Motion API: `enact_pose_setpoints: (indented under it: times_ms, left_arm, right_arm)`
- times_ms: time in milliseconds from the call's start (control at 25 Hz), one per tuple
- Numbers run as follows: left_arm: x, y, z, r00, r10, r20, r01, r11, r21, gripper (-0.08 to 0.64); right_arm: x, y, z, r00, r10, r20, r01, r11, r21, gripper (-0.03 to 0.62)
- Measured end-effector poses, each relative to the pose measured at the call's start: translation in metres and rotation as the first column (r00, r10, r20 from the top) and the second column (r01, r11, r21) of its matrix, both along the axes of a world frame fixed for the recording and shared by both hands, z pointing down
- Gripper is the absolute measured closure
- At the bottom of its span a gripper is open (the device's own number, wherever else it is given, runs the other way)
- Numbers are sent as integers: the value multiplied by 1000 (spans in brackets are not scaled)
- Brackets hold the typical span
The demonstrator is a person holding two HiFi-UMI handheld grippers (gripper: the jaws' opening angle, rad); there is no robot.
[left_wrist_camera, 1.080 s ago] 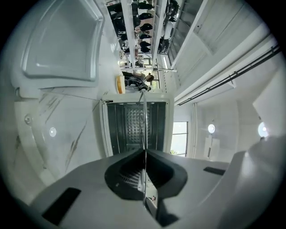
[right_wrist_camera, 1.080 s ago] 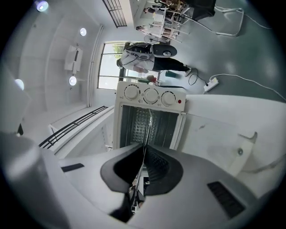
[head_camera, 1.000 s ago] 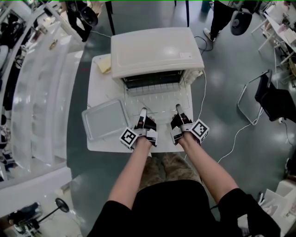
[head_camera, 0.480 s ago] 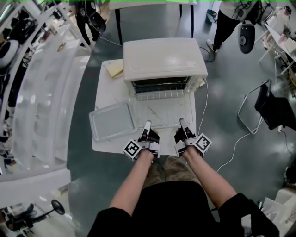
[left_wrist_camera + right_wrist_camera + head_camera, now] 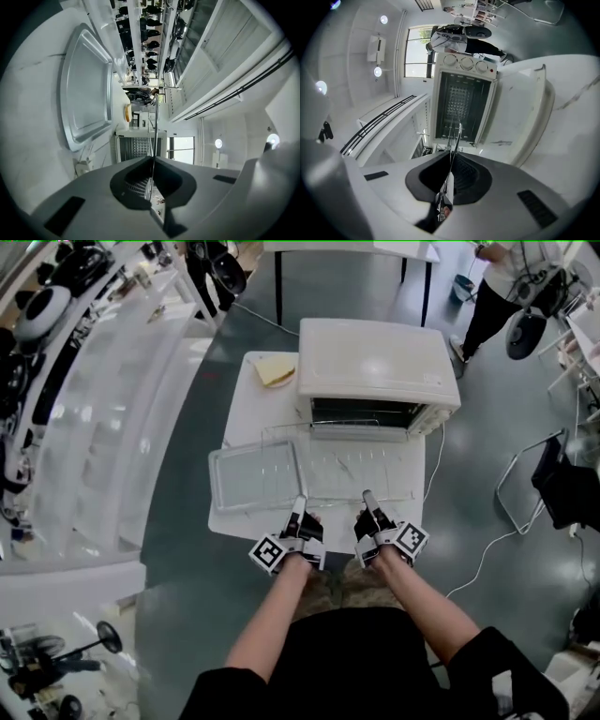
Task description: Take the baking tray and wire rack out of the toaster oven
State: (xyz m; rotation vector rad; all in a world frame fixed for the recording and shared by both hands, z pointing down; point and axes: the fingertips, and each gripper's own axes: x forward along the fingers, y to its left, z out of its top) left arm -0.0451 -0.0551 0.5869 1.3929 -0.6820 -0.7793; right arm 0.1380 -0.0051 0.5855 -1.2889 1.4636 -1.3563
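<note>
L gripper (image 5: 299, 505) & R gripper (image 5: 367, 499) are side by side at the near edge of the small white table (image 5: 246, 401). Both are clamped on the near edge of the thin silver wire rack (image 5: 347, 465).

In the left gripper view the jaws (image 5: 151, 158) are closed, w/ a rack wire (image 5: 151, 140) running out between them. Same in the right gripper view: jaws (image 5: 452, 155) pinched together on a wire (image 5: 454, 136).

From my head cam the rack lies roughly level over the dropped glass door (image 5: 403, 486) of the cream box-shaped toaster oven (image 5: 375, 357). Its far edge is near the oven mouth; can't tell if it's fully clear of it. The oven cavity (image 5: 461, 101) looks dark, w/ three knobs (image 5: 465, 62) beside it.

The shallow rectangular silver baking tray (image 5: 255, 474) sits flat on the table, just left of the door & near the L gripper, not held. It also shows in the left gripper view (image 5: 86, 89).

A flat yellow item (image 5: 275, 371) lies on the table's far left corner, beside the oven.
</note>
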Motion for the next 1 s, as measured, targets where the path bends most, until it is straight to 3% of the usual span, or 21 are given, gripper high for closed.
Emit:
enact_pose_setpoints:
  times_ms: [400,640,1000]
  left_arm:
    - [-95,-14,11,992,-123,24,123,992,-2,541]
    - [-155,-32,24,988,-155,24,155,988,-6,541]
    - [-210,-45,62,982,-187,41,189,979,-72,541]
  right_arm:
    - [-89,-33,12,991,-136,-14,136,990,-26,565]
    - [-149,-57,29,982,-188,-19,187,981,-42,565]
    - [-203,-81,53,958,-272,-89,261,958,-117,565]
